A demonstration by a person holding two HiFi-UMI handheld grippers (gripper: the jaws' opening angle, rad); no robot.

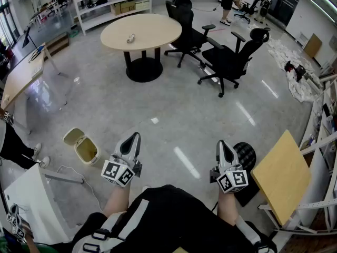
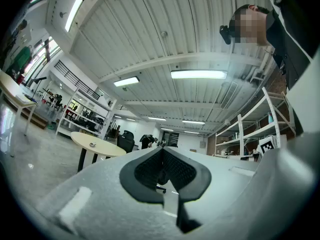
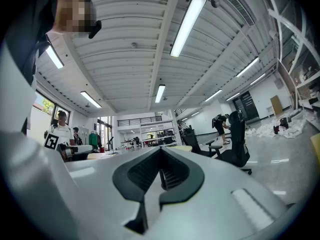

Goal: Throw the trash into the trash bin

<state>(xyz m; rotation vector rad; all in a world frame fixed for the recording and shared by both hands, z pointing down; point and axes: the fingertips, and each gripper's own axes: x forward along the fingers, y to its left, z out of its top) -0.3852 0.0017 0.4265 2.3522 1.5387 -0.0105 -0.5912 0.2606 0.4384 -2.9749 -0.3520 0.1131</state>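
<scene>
Head view: left gripper [image 1: 135, 136] and right gripper [image 1: 221, 143] side by side above bare floor, both pointing ahead, nothing in either. Trash bin [image 1: 80, 147], lid up, stands on the floor just left of the left gripper. Likely trash: small crumpled item [image 1: 130, 38] on round table [image 1: 152, 28], well apart from both grippers; white scrap [image 1: 154, 120] on the floor between. Step judged: approach; part the jaws only on arrival and grip the item squarely. Left gripper view: jaws together, empty; table far off. Right gripper view: jaws together, empty; office chair [image 3: 239, 144] beyond.
</scene>
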